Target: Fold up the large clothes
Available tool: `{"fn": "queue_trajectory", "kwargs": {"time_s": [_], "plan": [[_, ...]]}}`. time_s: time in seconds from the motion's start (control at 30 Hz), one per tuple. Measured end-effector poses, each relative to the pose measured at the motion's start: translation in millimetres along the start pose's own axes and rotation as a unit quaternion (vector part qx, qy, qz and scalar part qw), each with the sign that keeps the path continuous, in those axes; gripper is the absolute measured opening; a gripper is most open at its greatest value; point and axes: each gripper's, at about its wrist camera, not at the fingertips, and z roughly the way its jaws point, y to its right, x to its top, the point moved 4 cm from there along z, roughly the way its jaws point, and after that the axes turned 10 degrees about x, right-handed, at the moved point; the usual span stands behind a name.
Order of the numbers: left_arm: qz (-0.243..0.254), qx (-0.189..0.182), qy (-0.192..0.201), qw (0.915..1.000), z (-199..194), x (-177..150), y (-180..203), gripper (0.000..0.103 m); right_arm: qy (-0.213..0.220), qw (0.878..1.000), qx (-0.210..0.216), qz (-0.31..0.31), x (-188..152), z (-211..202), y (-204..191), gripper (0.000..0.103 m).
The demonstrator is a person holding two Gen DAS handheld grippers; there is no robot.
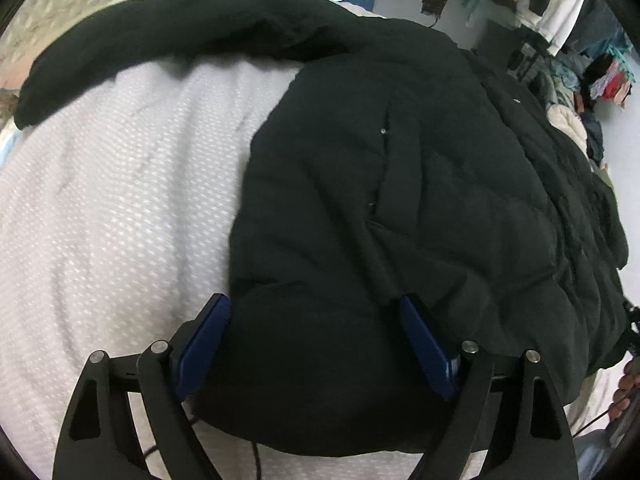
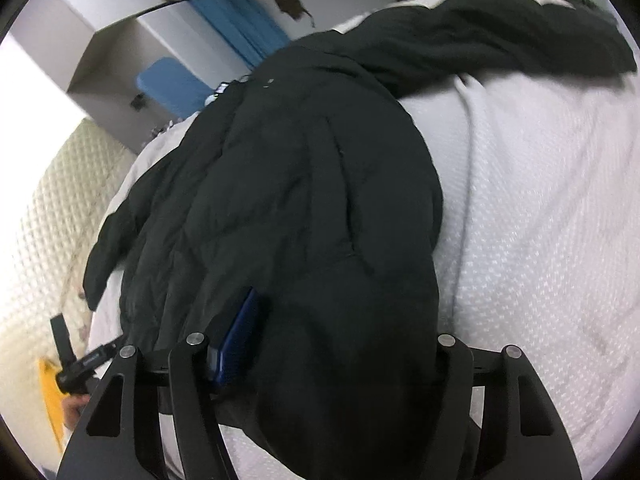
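A large black padded jacket (image 1: 400, 184) lies spread on a white textured bedspread (image 1: 120, 208), one sleeve (image 1: 168, 36) stretched out to the far left. My left gripper (image 1: 316, 344) stands over the jacket's near hem. A thick bulge of fabric sits between its blue pads (image 1: 206, 344), whose inner faces still show. In the right wrist view the same jacket (image 2: 312, 184) runs away from my right gripper (image 2: 336, 344). Its hem fills the jaws, lying against the left blue pad (image 2: 238, 340) and covering the right finger.
Hanging clothes (image 1: 560, 12) and a heap of garments (image 1: 592, 92) crowd the far right. Blue fabric (image 2: 236, 28) hangs by a grey wall behind the bed. A hand on the other gripper (image 2: 80, 364) shows at lower left; bare bedspread (image 2: 540, 200) lies to the right.
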Motion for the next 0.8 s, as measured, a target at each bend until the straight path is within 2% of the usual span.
{"fn": "queue_trajectory", "kwargs": {"time_s": [0.07, 0.2, 0.27, 0.3, 0.33, 0.4, 0.47, 0.53, 0.67, 0.8], "plan": [[0.002, -0.007, 0.001, 1.0000, -0.9, -0.8, 3.4, 0.086, -0.007, 1.000, 0.003, 0.021, -2.1, 5.7, 5.9, 0.066], [0.006, -0.027, 0.000, 0.9996, 1.1, -2.3, 12.4, 0.071, -0.004, 0.999, 0.014, 0.051, -2.0, 7.8, 15.8, 0.066], [0.012, -0.036, 0.000, 0.9993, 1.2, -0.1, 18.8, 0.057, -0.009, 0.999, 0.012, 0.047, -6.2, 6.5, 14.2, 0.065], [0.014, -0.037, 0.002, 0.9992, 0.4, 1.1, 22.0, 0.045, -0.013, 0.999, 0.024, 0.043, -5.1, 7.6, 9.5, 0.062], [0.016, -0.038, 0.005, 0.9991, -1.3, -0.3, 24.6, 0.038, -0.014, 0.999, 0.034, 0.036, -4.8, 6.5, 4.7, 0.058], [0.015, -0.047, 0.013, 0.9987, -9.0, -0.6, 27.4, 0.016, -0.011, 0.999, 0.033, 0.014, -3.5, 1.9, -5.0, 0.028], [0.009, -0.055, 0.020, 0.9983, -17.9, -1.6, 27.8, 0.007, 0.002, 0.999, 0.038, -0.003, -1.5, -8.2, -14.2, 0.016], [0.003, -0.062, 0.030, 0.9976, -29.5, -1.7, 27.5, 0.003, 0.002, 0.999, 0.038, -0.013, -0.7, -15.7, -17.7, 0.010], [-0.016, -0.079, 0.055, 0.9952, -65.5, -6.8, 19.4, 0.000, -0.004, 0.998, 0.047, -0.038, -5.2, -38.2, -31.8, 0.007], [-0.018, -0.078, 0.077, 0.9939, -105.8, -19.2, 12.7, 0.000, -0.010, 0.995, 0.031, -0.098, -8.7, -72.7, -53.7, 0.006]]}}
